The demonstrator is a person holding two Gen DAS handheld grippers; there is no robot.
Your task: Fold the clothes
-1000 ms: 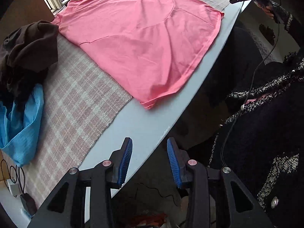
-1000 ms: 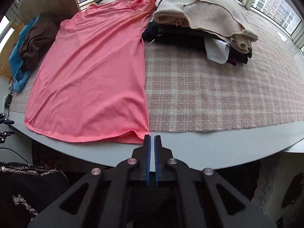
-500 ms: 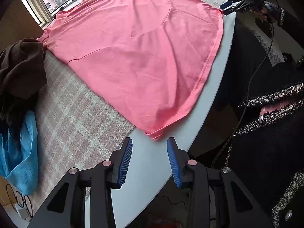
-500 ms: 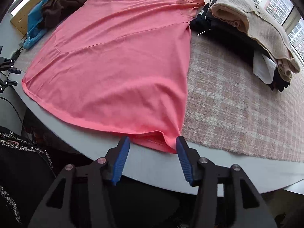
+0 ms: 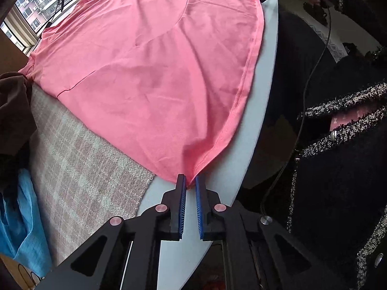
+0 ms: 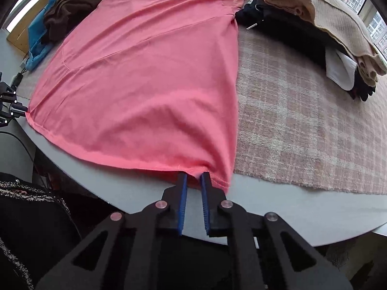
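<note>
Nearest us, our left claw (image 5: 190, 184) has pinched shut on one hem corner of the pink shirt (image 5: 154, 72). Our right claw (image 6: 193, 178) is closing on the other corner, with fabric between its pads. Gripping both corners lets us lift the hem evenly. The shirt lies flat across the tabletop (image 6: 278, 203), partly on the plaid cloth (image 6: 302, 120). Beyond it sits a stack of folded clothes (image 6: 314, 17).

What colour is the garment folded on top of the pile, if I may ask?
Beige ribbed knit, clearest in the right wrist view.
</note>
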